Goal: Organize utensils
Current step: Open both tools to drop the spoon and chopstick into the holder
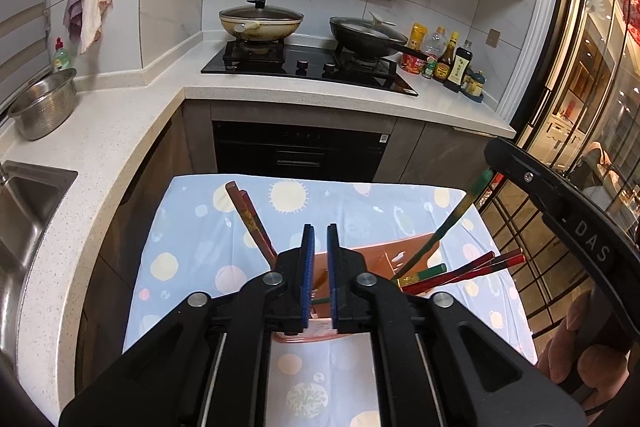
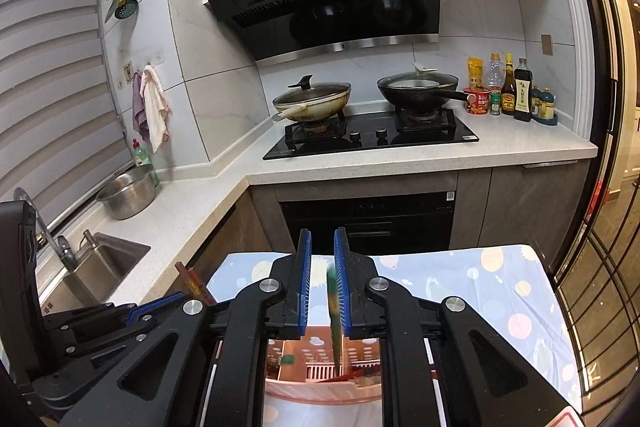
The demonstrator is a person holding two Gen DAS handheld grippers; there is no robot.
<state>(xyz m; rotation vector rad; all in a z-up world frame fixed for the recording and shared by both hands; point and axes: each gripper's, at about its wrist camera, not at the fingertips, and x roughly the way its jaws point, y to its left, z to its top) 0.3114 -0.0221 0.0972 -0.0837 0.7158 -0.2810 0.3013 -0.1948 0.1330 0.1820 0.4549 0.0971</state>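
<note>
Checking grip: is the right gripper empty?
No, the right gripper has a green chopstick between its blue pads.

Both wrist views face the stove point(image 1: 308, 67) — close above the holder point(image 2: 320, 367); shared.

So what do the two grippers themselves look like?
Both are matte black plastic linkages with round silver pivot bolts and triangular cut-outs in the arms. The left gripper and right gripper each have two flat fingers faced with ribbed blue pads. Steel rails run beneath. White letters "DAS" mark the right one's body. A bare hand shows, no sleeve.
</note>
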